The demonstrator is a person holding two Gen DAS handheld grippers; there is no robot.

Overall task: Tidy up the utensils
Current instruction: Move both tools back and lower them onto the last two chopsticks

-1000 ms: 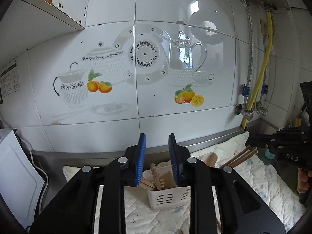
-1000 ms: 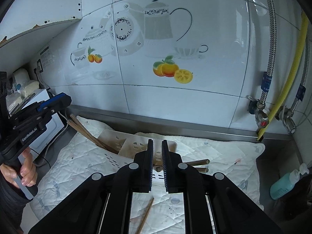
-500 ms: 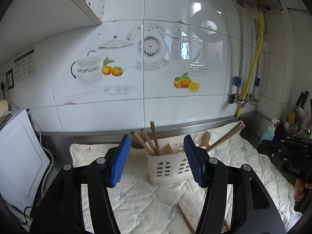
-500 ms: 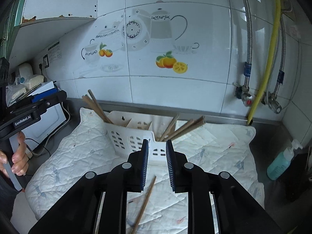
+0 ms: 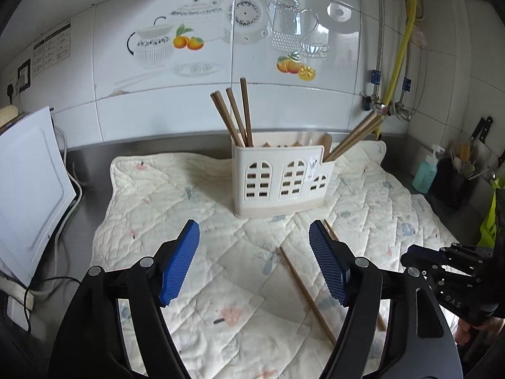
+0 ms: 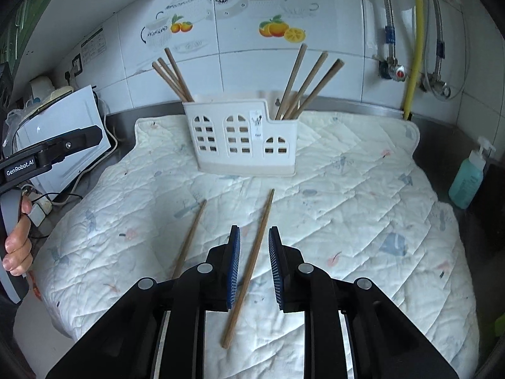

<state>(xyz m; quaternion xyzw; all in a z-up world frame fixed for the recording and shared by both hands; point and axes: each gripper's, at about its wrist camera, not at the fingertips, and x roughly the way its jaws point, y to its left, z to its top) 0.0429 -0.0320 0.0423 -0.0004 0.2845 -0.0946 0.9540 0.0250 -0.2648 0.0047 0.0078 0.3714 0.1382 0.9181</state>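
Two brown wooden chopsticks [image 6: 252,262] lie loose on the quilted mat [image 6: 347,189], six stand in the white plastic holder [image 6: 243,139]; left gripper [image 5: 254,265] opening wide and empty, right gripper [image 6: 254,268] narrowly parted astride one.

A home kitchen: teapot-and-fruit wall tiles [image 5: 233,31], a steel counter [image 6: 442,132], gas pipes [image 6: 413,47], a soap bottle [image 6: 467,178].

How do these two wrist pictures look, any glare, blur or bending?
Left wrist view: window glare on the wall tiles, straight grout lines bowed by the fisheye, dark corners. Right wrist view: sharp and evenly daylit, the chopstick on the quilted mat casts almost no shadow, the same bowing towards the edges.
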